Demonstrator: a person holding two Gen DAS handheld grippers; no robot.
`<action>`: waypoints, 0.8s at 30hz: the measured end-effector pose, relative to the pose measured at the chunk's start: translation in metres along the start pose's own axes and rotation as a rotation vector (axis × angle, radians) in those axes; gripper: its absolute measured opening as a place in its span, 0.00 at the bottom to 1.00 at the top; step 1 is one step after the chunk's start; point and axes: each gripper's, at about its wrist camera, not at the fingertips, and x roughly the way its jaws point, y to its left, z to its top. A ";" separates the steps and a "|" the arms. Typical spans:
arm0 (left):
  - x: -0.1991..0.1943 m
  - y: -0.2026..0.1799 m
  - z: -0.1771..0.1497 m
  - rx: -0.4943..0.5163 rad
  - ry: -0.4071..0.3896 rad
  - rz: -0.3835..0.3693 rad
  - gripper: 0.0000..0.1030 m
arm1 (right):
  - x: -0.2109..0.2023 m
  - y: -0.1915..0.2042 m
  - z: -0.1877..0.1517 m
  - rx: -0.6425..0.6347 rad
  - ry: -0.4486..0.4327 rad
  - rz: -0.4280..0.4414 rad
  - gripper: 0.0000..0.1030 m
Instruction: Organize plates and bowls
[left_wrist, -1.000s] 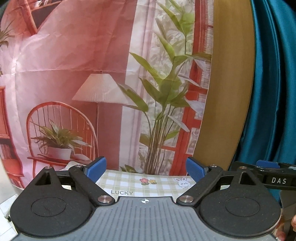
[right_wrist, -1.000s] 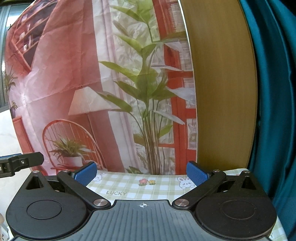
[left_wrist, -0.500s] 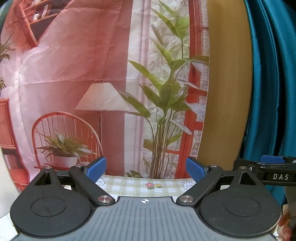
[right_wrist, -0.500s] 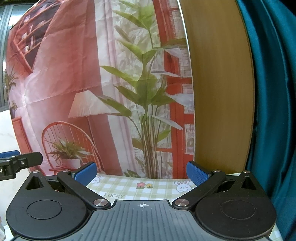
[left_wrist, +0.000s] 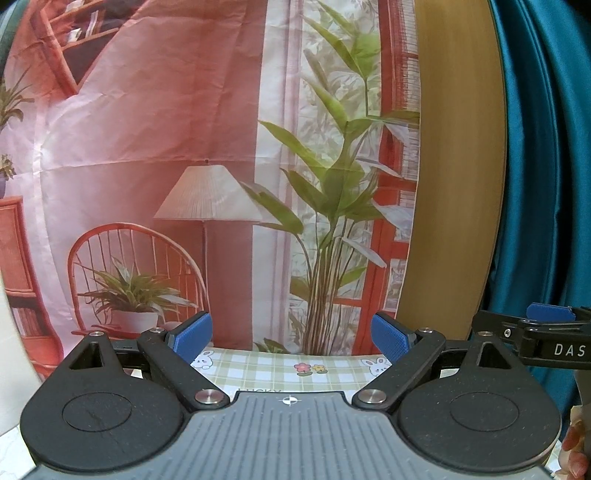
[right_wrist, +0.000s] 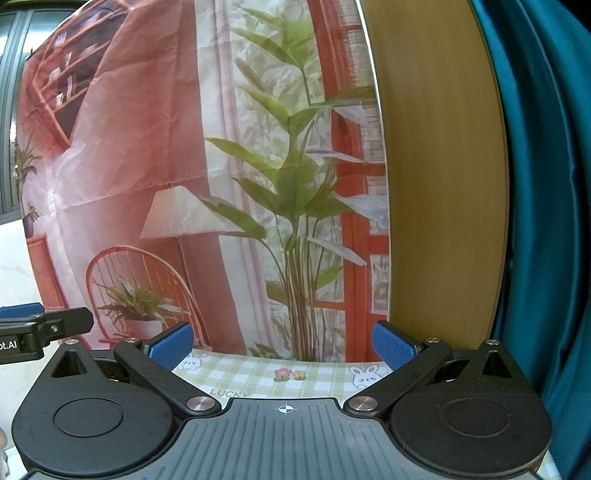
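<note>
No plate or bowl shows in either view. My left gripper (left_wrist: 291, 338) is open, its blue pads wide apart with nothing between them, held above the far strip of a green checked tablecloth (left_wrist: 273, 369). My right gripper (right_wrist: 282, 343) is open too and holds nothing, over the same tablecloth (right_wrist: 258, 376). In the left wrist view the right gripper (left_wrist: 546, 332) reaches in at the right edge. In the right wrist view the left gripper (right_wrist: 40, 325) shows at the left edge.
A printed backdrop (left_wrist: 147, 147) with a lamp, chair and plant hangs right behind the table. A tan wooden panel (left_wrist: 454, 184) and a teal curtain (left_wrist: 546, 166) stand to the right. A hand (left_wrist: 576, 450) shows at the lower right corner.
Both cameras have tilted upward, so less of the tablecloth shows and the backdrop sits lower in view. Both grippers stayed open.
</note>
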 end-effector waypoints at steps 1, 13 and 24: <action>0.000 0.000 0.000 0.000 0.000 0.000 0.91 | -0.001 0.000 0.000 0.000 0.000 0.000 1.00; -0.001 0.000 -0.001 0.001 0.002 0.009 0.91 | -0.001 0.000 0.000 0.000 -0.001 0.000 1.00; -0.002 0.004 0.000 -0.001 -0.003 0.021 0.91 | 0.000 0.000 0.000 0.000 0.000 0.000 1.00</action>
